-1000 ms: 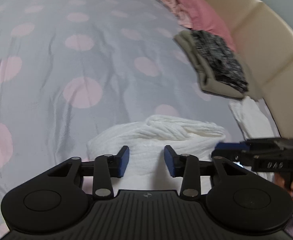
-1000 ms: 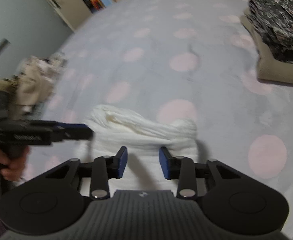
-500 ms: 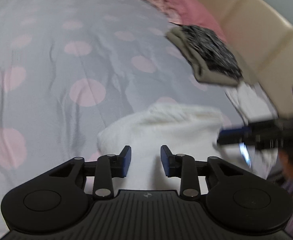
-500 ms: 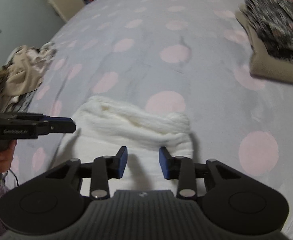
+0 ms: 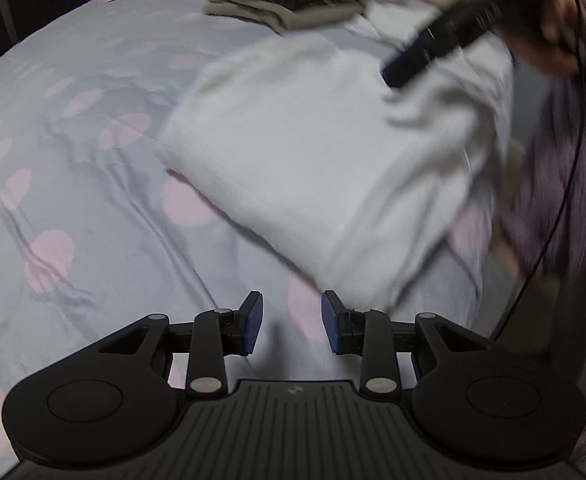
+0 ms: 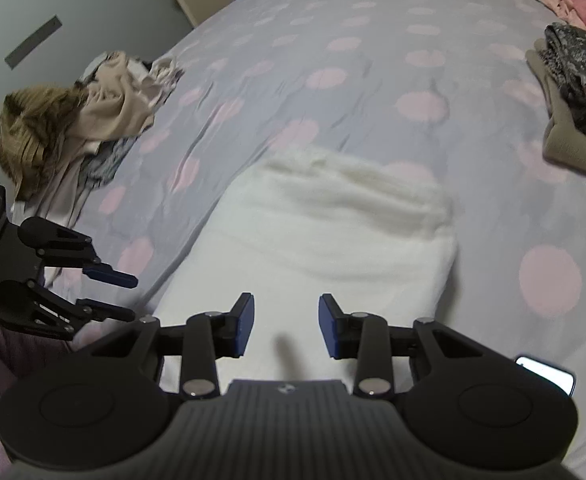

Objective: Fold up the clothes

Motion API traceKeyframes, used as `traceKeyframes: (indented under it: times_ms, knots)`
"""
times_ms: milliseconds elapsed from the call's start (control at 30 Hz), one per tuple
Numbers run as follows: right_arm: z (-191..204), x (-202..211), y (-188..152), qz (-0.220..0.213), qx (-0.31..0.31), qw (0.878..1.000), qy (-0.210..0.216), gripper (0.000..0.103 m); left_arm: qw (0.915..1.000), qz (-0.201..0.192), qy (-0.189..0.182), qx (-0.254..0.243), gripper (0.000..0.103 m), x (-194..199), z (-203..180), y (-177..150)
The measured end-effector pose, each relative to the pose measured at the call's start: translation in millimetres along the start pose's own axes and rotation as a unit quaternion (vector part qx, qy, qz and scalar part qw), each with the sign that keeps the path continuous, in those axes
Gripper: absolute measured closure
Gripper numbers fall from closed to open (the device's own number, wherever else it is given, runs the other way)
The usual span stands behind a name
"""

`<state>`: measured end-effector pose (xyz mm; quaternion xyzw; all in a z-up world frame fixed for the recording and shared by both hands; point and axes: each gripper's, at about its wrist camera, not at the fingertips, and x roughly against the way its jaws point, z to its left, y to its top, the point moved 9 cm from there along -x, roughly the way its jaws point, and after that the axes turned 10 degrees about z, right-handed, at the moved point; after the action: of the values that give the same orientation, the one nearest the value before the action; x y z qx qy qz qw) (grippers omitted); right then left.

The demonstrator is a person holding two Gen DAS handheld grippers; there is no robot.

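White garment: folded into a thick soft rectangle, far edge rolled and fluffy; it lay on the bed near the person's edge.
Left gripper: fingers wide apart, empty, over the dotted cover beside the garment.
Right gripper: fingers wide apart, empty, above the garment.
Folded stack: at the bed's right edge.
Unfolded pile: at the left edge.
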<state>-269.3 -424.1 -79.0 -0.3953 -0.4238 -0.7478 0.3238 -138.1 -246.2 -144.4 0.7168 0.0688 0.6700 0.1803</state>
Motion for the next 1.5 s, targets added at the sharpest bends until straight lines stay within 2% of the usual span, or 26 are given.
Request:
traceKeyframes:
  times_ms: [167,300,333,367,467,567,700,900,1200,1267,1300,1500]
  knots:
    - [-3.4,-4.8,-9.7,0.01,-0.002,1.0,-0.025,0.062,0.9986,0.004,0.017,-0.051,0.072,-16.1,-20.4,-5.8]
    - [-16.6,-12.9,-12.9,0.021,-0.019,0.999,-0.039,0.062,0.9979,-0.007,0.026,-0.059,0.072,-25.4,-24.8,0.9]
    - [-20.1,-16.0,-13.6,0.025,-0.024,0.998,-0.043,0.062,0.9978,-0.008,0.027,-0.06,0.074,-26.0,-26.6,1.6]
    - [-22.8,-19.2,-13.8,0.029,-0.027,0.998,-0.045,0.062,0.9977,-0.008,0.025,-0.062,0.085,-26.6,-28.5,2.4]
    - [-27.2,-28.0,-13.8,0.041,-0.033,0.997,-0.048,0.062,0.9977,-0.01,0.026,-0.062,0.095,-21.1,-34.5,1.8]
    - [-30.4,-34.3,-12.6,0.048,-0.037,0.997,-0.052,0.062,0.9979,-0.017,0.032,-0.053,0.099,-6.4,-40.1,-1.2]
    - [-33.6,-39.0,-11.6,0.056,-0.045,0.996,-0.054,0.062,0.9964,-0.033,0.033,-0.071,0.1,15.8,-60.2,-5.4]
    - [-33.8,-41.4,-12.4,0.067,-0.047,0.995,-0.056,0.062,0.9964,-0.033,0.035,-0.069,0.103,18.8,-68.8,-12.5]
    - [-37.7,-37.5,-15.5,0.066,-0.057,0.994,-0.06,0.062,0.9966,-0.035,0.052,-0.054,0.103,17.2,-69.7,-21.2]
    - [-34.8,-38.4,-15.6,0.068,-0.052,0.994,-0.065,0.062,0.9965,-0.035,0.056,-0.051,0.091,16.8,-69.8,-23.2]
    - [-33.9,-38.8,-15.7,0.068,-0.049,0.994,-0.067,0.061,0.9964,-0.035,0.056,-0.052,0.087,15.9,-70.0,-22.9]
    - [-34.8,-36.8,-15.6,0.068,-0.047,0.994,-0.066,0.059,0.9956,-0.032,0.053,-0.07,0.082,7.4,-71.7,-16.4]
